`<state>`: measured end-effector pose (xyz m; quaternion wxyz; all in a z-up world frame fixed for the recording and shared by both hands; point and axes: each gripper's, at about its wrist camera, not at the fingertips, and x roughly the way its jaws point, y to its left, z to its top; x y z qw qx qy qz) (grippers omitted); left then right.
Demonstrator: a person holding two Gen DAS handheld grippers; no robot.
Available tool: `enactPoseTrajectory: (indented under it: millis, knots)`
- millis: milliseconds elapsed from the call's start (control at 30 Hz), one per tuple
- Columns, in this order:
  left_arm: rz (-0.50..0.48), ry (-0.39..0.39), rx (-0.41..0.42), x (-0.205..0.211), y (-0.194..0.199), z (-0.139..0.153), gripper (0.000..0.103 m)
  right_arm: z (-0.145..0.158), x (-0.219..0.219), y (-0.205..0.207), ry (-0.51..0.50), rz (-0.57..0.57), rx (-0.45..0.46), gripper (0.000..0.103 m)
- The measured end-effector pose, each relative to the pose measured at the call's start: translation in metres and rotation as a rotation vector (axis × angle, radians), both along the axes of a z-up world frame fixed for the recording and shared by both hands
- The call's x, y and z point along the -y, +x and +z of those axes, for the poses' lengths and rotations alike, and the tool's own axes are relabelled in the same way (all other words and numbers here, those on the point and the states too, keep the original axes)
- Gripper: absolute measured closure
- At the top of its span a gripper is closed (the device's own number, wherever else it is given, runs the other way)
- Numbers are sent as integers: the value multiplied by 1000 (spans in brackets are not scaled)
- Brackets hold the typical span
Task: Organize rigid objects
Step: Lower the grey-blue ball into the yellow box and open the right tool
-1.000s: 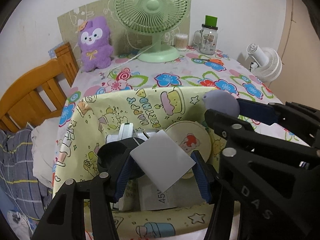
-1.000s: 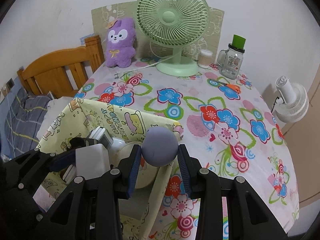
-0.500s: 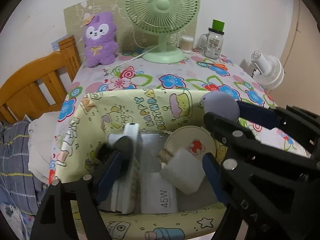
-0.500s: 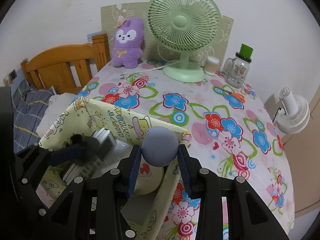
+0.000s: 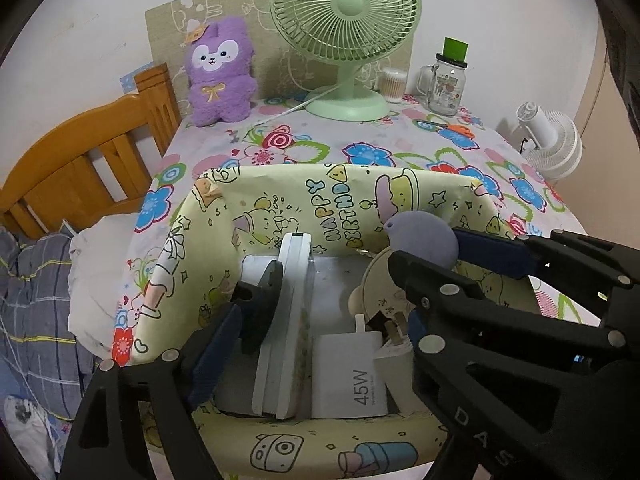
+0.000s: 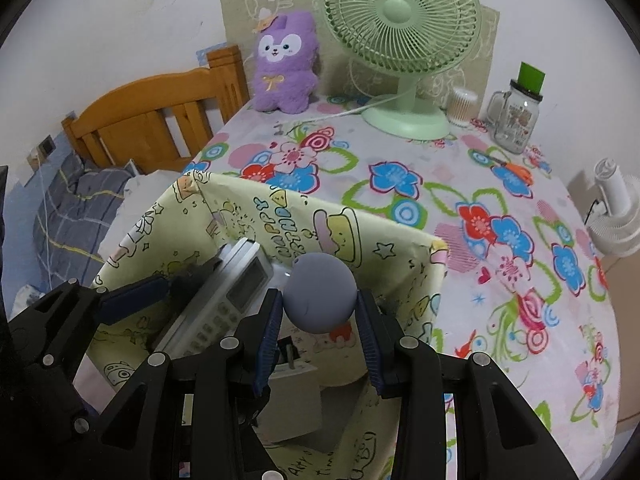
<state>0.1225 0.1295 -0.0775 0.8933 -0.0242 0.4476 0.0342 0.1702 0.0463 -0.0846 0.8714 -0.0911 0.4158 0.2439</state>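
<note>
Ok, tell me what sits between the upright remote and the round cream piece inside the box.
In the left wrist view, the white 45W charger lies between the remote and the round cream piece, with a smaller white plug beside it.

The box (image 5: 276, 196) is pale yellow, printed with cartoon figures, stars and "HAPPY BIRTHDAY" lettering. Inside it, a charger (image 5: 350, 376) is white with grey "45W" print, and a remote (image 6: 240, 292) is white with pale buttons. The ball (image 6: 320, 294) is a muted grey-lavender. Both the left claw (image 5: 312, 344) and the right claw (image 6: 320, 336) are black with dark blue pads (image 6: 268, 332). The worktop (image 6: 460, 208) wears a white cloth with blue, red and pink flowers and green loops. The desk fan (image 6: 402, 16) is mint green; the plush toy (image 6: 284, 68) is purple with a white face.
</note>
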Motion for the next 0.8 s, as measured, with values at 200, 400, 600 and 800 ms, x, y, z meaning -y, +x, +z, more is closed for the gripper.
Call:
enactPoseTrajectory:
  millis: [200,400,600,800]
  knots:
    - [1,3,0,-1,-4,1,14,-2,-2,-3,2,8,-16,61]
    - [-7,8,19,3,-13,7,12,4,2,-11,4,4,2,44]
    - [-21,16,51,13,-20,17,8,16,13,-22,8,-13,41,39]
    - [-43,35,74,26,-25,23,7,25,28,-31,-1,-56,79,29]
